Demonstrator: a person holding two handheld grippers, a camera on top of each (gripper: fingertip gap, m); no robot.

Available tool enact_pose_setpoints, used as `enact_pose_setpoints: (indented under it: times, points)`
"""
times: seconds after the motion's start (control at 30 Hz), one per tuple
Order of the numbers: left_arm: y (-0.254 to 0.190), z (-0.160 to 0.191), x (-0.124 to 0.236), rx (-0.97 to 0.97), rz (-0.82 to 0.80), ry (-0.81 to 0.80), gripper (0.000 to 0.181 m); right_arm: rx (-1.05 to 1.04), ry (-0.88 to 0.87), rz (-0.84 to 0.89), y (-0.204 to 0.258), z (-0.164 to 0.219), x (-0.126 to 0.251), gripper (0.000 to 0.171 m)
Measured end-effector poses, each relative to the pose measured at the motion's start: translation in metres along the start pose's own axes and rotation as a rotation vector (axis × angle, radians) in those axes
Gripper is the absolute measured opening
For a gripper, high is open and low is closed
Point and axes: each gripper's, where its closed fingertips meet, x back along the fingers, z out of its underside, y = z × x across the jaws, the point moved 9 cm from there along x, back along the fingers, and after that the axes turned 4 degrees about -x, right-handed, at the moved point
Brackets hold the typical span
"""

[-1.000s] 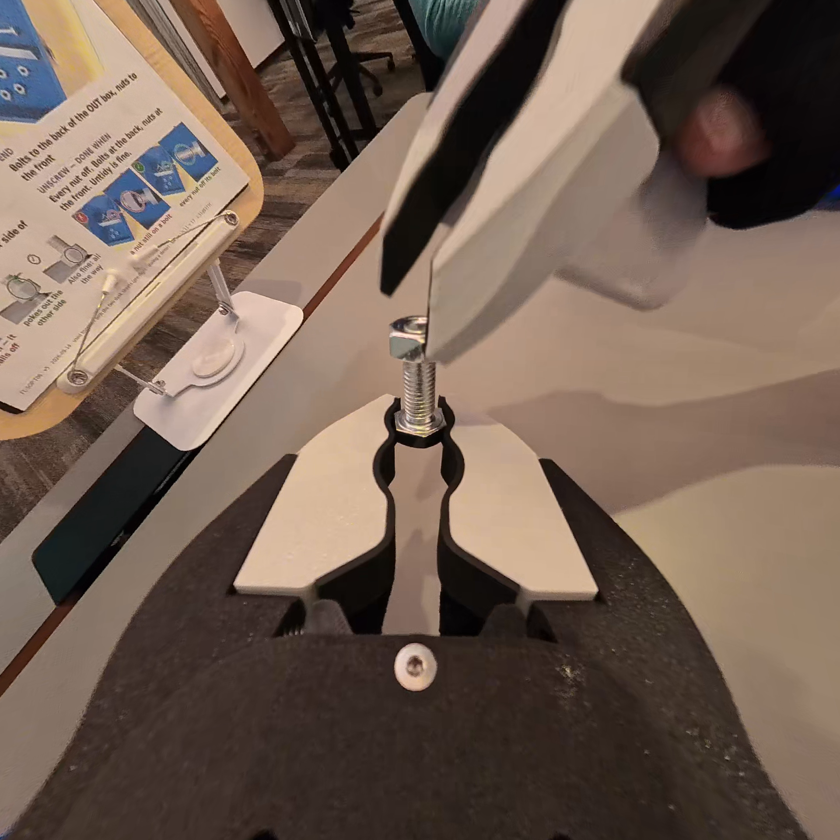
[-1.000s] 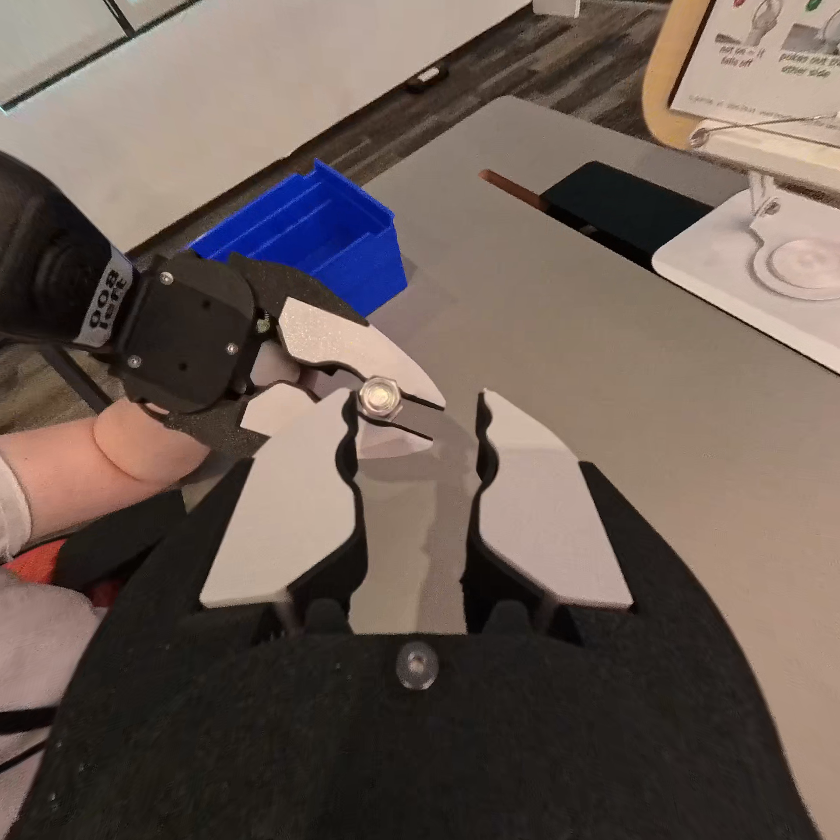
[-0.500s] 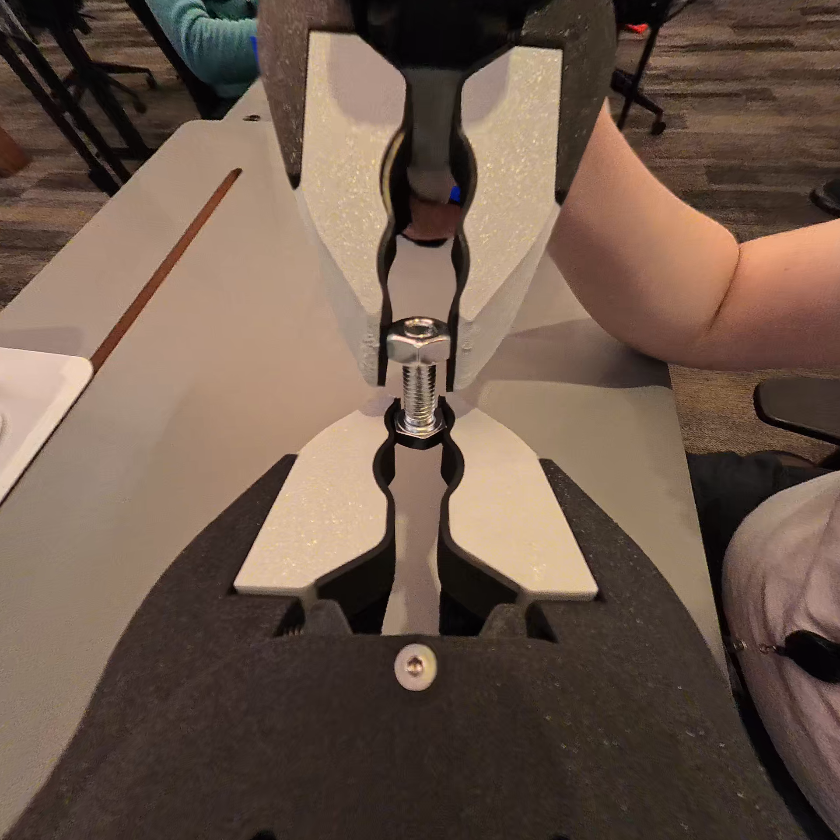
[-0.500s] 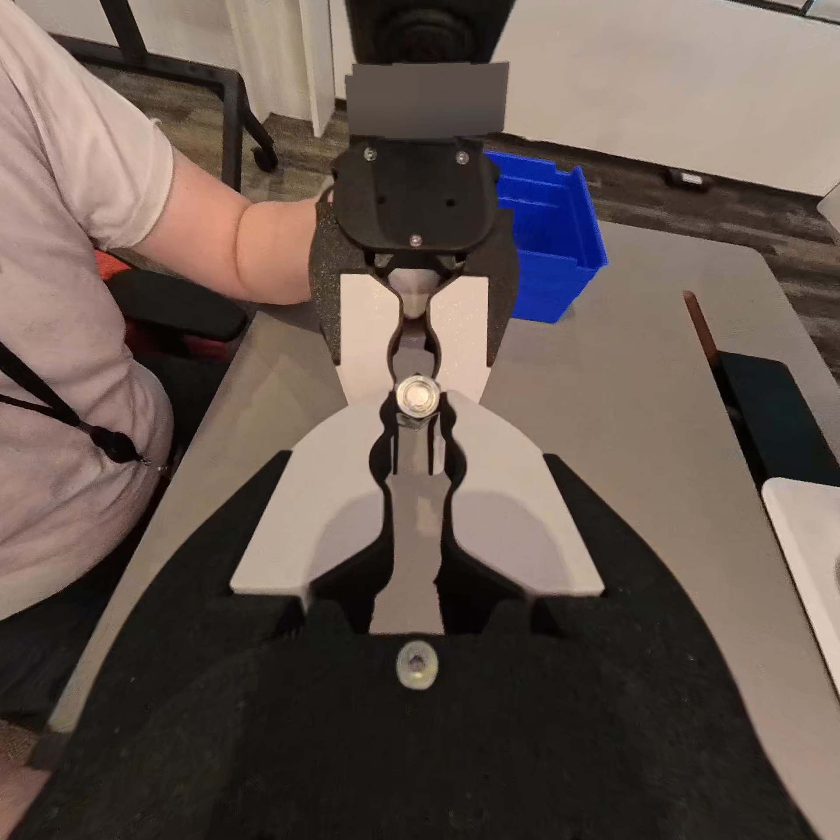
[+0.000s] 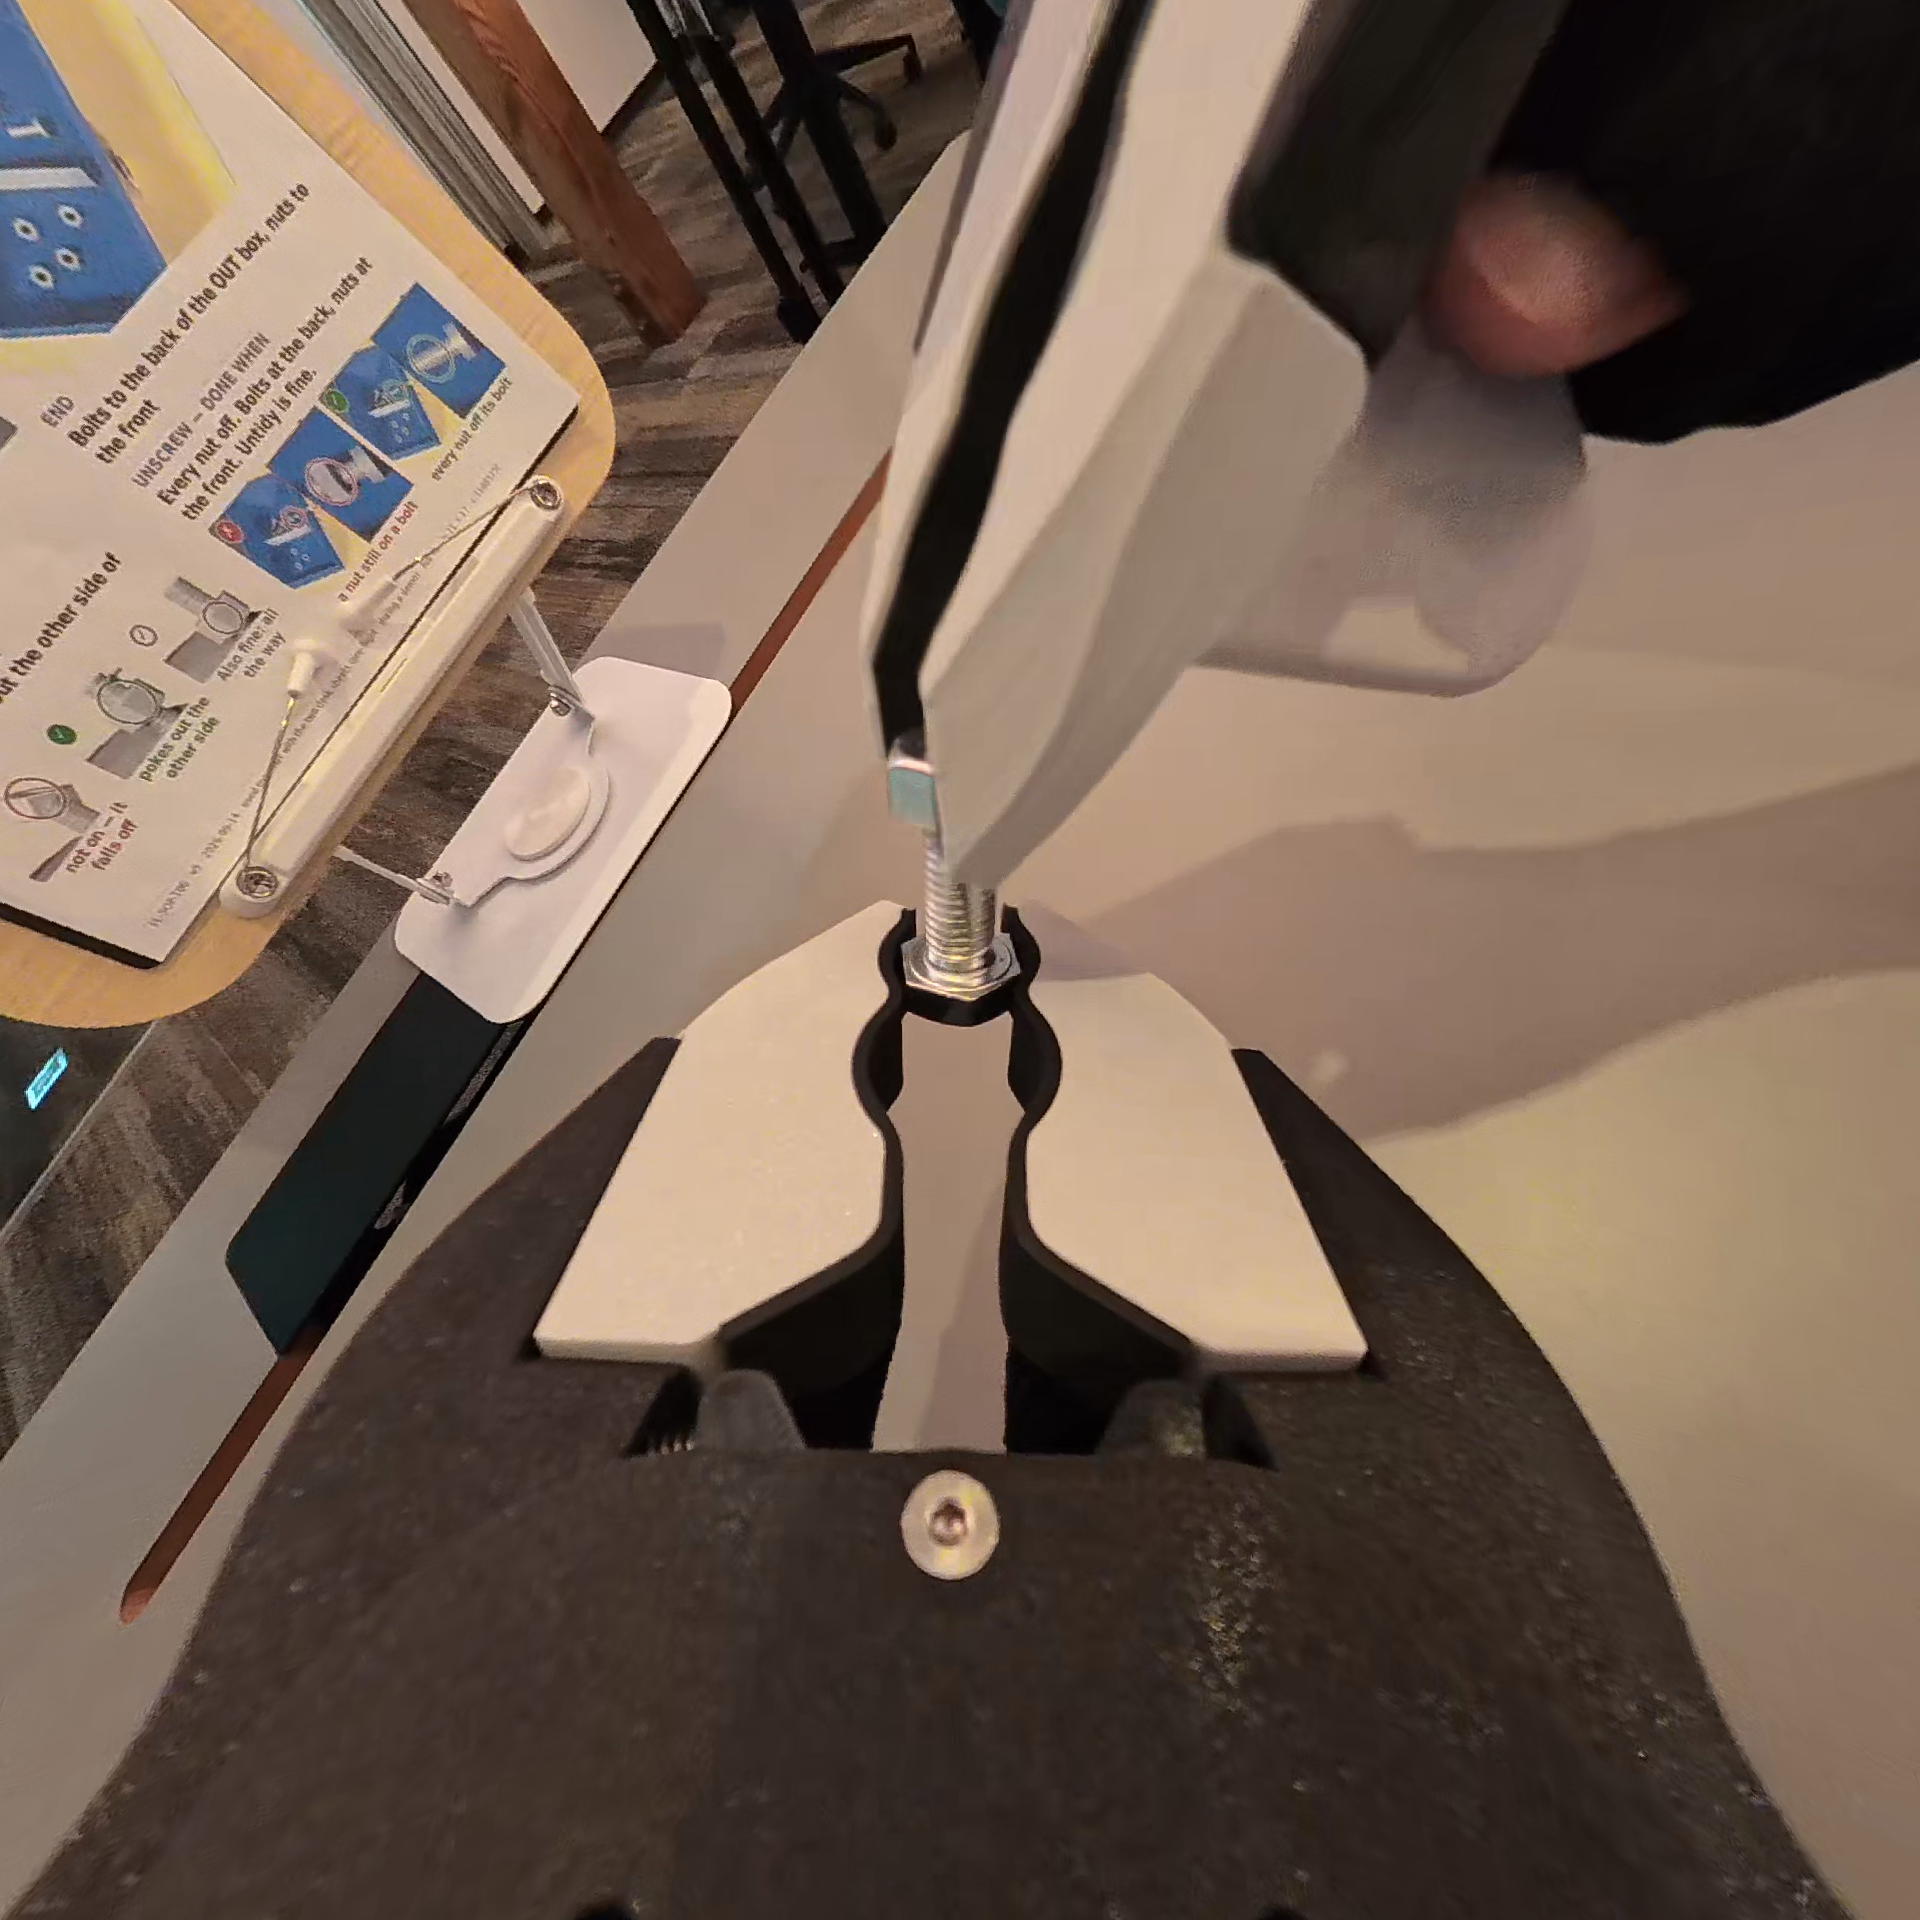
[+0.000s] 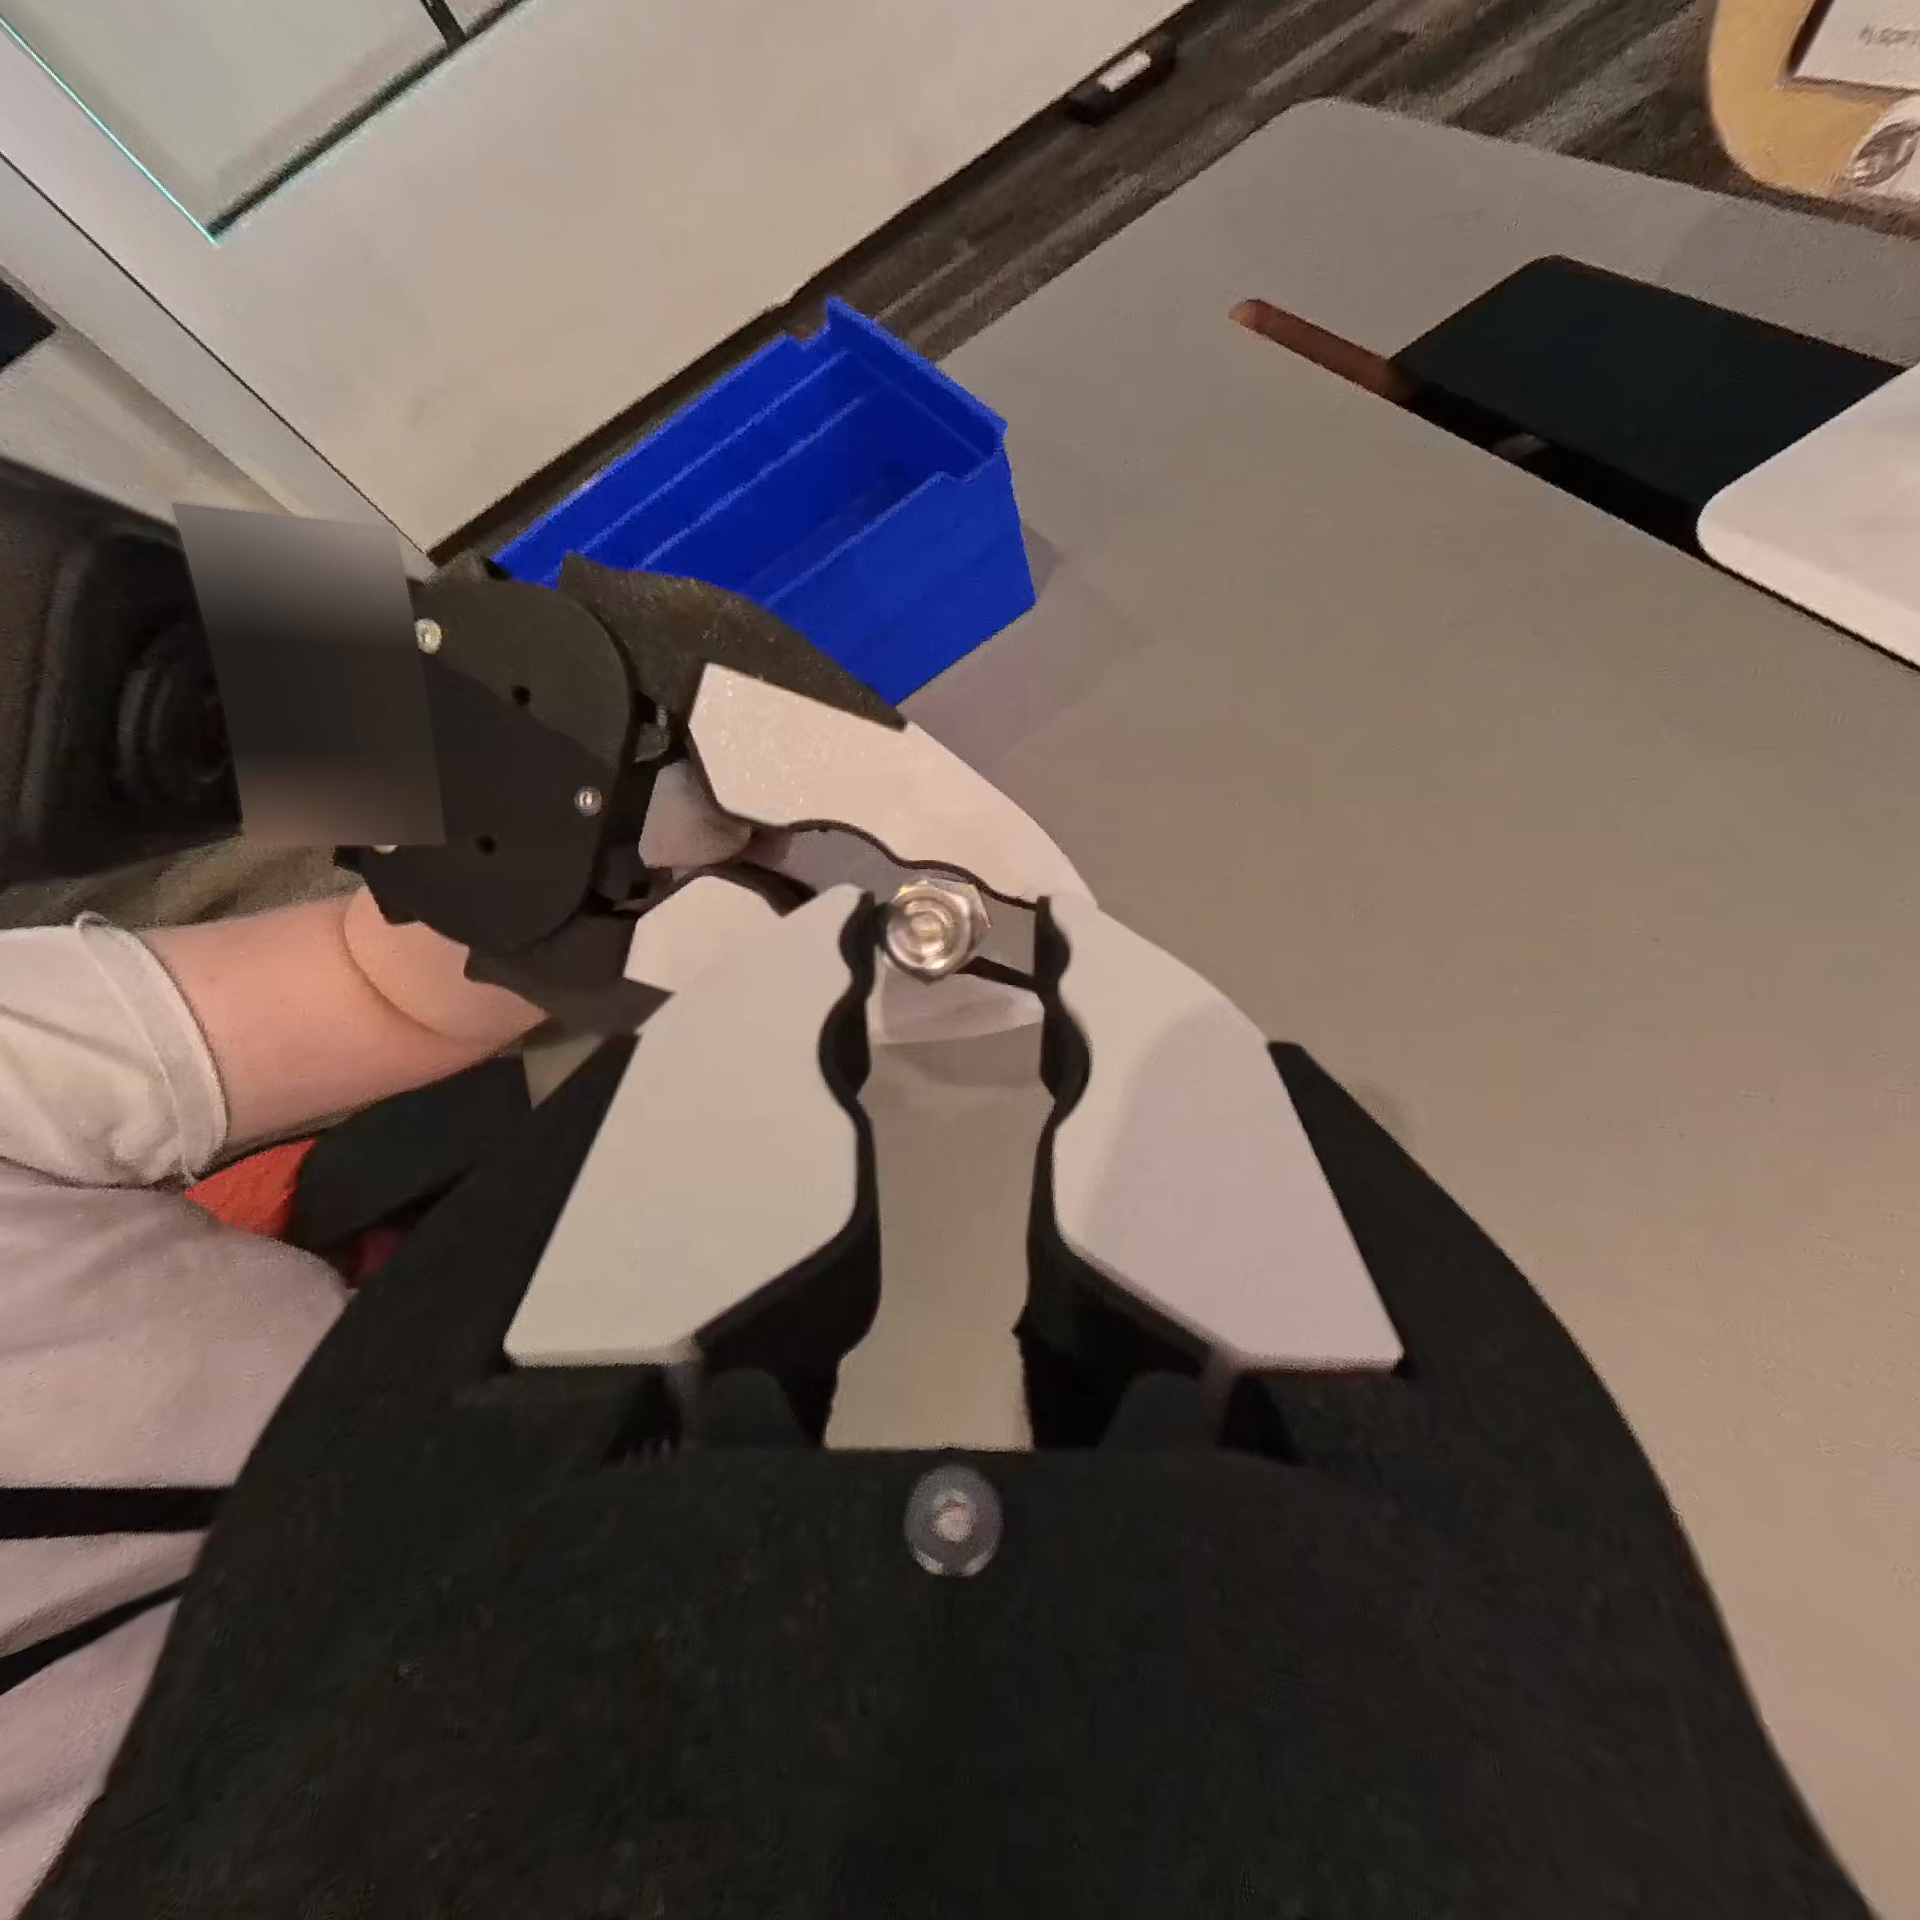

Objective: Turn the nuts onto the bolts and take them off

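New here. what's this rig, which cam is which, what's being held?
There is no robot. A person holds a two-finger hand tool in each hand, and each tool carries a camera that looks along its fingers.

In the left wrist view, the left gripper is shut on a nut. A bolt stands up through it.

In the right wrist view, the right gripper sits around the bolt's head. Whether it is clamped is unclear.

The grey table also holds a blue bin and the white base of a stand that holds an instruction sheet.
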Motion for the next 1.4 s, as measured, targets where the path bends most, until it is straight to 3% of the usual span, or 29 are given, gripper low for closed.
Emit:
enact_pose_setpoints:
  times: [0.03, 0.13, 0.33, 0.43, 0.53, 0.6, 0.63, 0.8, 0.9, 1.0, 1.07, 1.13, 1.23, 1.4]
  points:
    - [0.0, 0.0, 0.0, -0.004, 0.002, 0.006, 0.015, 0.024, 0.019, -0.004, 0.002, 0.0, -0.001, 0.019]
    - [-0.004, 0.0, 0.001, -0.01, 0.07, -0.002, 0.015, 0.153, 0.078, 0.003, 0.008, 0.002, 0.002, 0.017]
    - [-0.019, 0.0, 0.013, 0.062, 0.514, -0.063, 0.015, 0.717, 0.129, -0.164, 0.027, 0.019, 0.011, 0.017]
    - [-0.021, -0.004, 0.017, 0.101, 0.591, -0.113, 0.015, 0.72, 0.095, -0.223, 0.031, 0.018, 0.016, 0.017]
    - [-0.016, -0.005, 0.015, 0.094, 0.495, -0.108, 0.015, 0.657, 0.074, -0.176, 0.026, 0.014, 0.016, 0.018]
    - [-0.012, -0.003, 0.013, 0.073, 0.395, -0.085, 0.015, 0.529, 0.063, -0.099, 0.019, 0.01, 0.016, 0.04]
    - [-0.009, -0.002, 0.012, 0.068, 0.35, -0.077, 0.015, 0.447, 0.052, -0.074, 0.015, 0.007, 0.016, 0.042]
    - [0.005, 0.0, 0.008, 0.011, 0.058, -0.026, 0.015, -0.018, -0.059, -0.095, -0.002, -0.002, 0.017, 0.035]
    - [0.004, 0.0, 0.006, -0.032, -0.008, 0.001, 0.015, -0.075, -0.095, -0.079, -0.004, -0.004, 0.01, 0.034]
    - [0.003, 0.0, 0.004, -0.033, -0.026, 0.006, 0.015, -0.046, -0.011, -0.026, -0.002, -0.001, -0.001, 0.034]
    - [0.002, 0.0, 0.004, -0.04, -0.018, 0.011, 0.016, 0.04, 0.016, -0.022, 0.005, -0.002, -0.004, 0.018]
    - [0.001, 0.0, 0.006, -0.032, 0.043, 0.002, 0.015, 0.158, 0.06, -0.01, 0.009, -0.003, -0.002, 0.018]
    - [-0.007, 0.0, 0.013, -0.018, 0.278, -0.041, 0.015, 0.442, 0.145, -0.102, 0.017, 0.002, 0.003, 0.018]
    - [-0.023, -0.005, 0.024, 0.026, 0.586, -0.105, 0.015, 0.748, 0.113, -0.301, 0.028, 0.018, 0.018, 0.017]
